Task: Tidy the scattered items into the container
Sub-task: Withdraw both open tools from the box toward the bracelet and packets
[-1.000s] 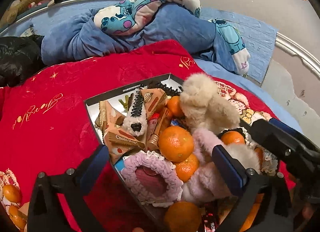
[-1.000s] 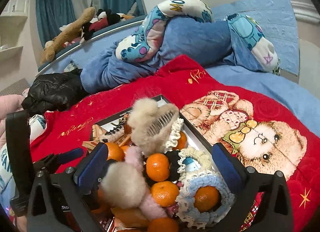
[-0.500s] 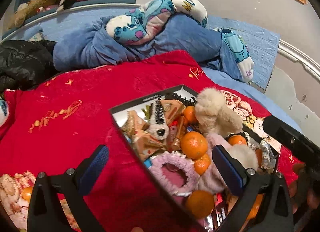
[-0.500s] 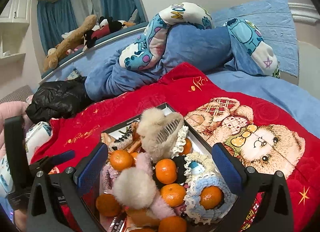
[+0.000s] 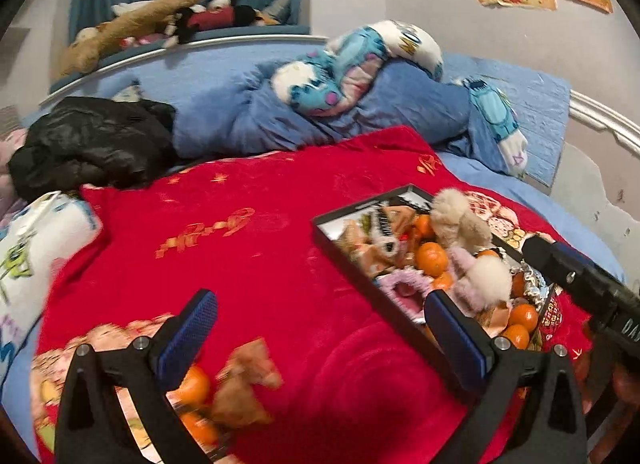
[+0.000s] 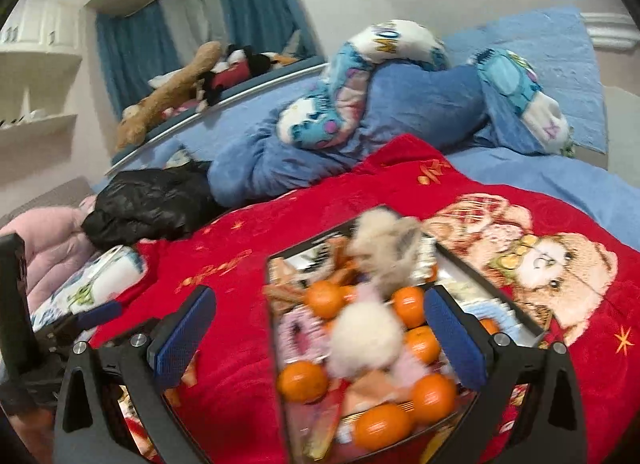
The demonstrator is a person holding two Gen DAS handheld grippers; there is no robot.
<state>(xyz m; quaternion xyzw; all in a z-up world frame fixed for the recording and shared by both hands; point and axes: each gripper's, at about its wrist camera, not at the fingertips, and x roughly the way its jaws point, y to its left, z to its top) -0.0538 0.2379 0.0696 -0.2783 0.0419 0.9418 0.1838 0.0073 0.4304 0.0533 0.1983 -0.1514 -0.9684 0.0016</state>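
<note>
From the left wrist view, the left gripper hangs over a plush red blanket with gold script, spread on a bed. Its blue, ribbed fingers stand wide apart and grasp nothing. Between and below them, at the near left edge of the blanket, lie two smooth round tangerines and a blurred tan wrapped snack, all outside the container. The container — a shallow, black-rimmed rectangular tray — sits to the right on the blanket, heaped with oranges, a beige fluffy hair claw, a pink-and-white furry piece, a pink crocheted scrunchie and tan snack packets. The right finger's tip overlaps the tray's near rim in the picture; whether it touches cannot be told. A dark part of the right gripper juts in from the right edge.

From the right wrist view, the right gripper is held over the same tray, its textured blue fingers spread wide and empty. The glossy oranges and the fuzzy white pom lie between them, blurred. Behind, a crumpled blue duvet, a cartoon-print pillow and a shiny black jacket rest on the bed — soft toys line the ledge above.
</note>
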